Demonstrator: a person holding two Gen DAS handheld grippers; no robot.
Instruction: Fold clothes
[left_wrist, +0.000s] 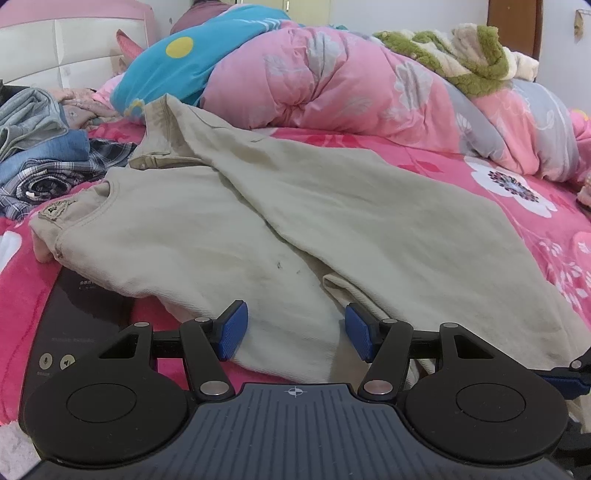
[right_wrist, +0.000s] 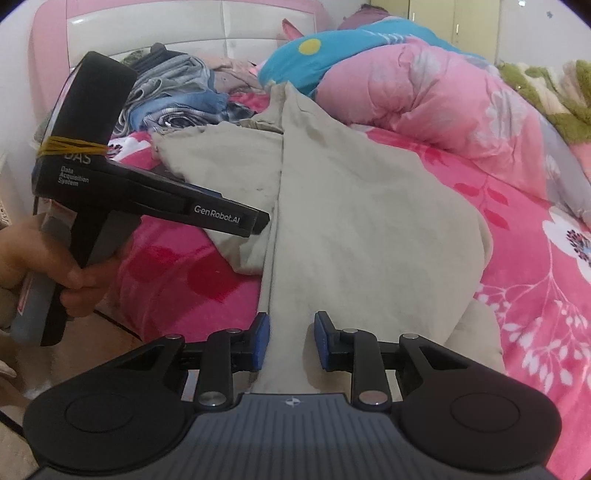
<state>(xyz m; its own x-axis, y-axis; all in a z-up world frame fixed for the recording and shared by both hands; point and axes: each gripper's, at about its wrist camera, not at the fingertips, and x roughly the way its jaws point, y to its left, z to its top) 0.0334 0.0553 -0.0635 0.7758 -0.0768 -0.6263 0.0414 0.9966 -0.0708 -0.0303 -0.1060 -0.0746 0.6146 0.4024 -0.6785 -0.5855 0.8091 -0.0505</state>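
While both tongs stand open, the shirt (left_wrist: 229, 221) lies on the bed (left_wrist: 480, 173) ahead of them.
I judge it soft, light and floppy: left tongs (left_wrist: 295, 330) gape half-wide over its hem, right tongs (right_wrist: 291, 341) narrowly astride a folded edge, gripping nothing; I'd pinch doubled edges.

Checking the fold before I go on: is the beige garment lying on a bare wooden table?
No. The beige garment lies spread on a bed's pink flowered sheet, with a pink quilt bunched behind it.
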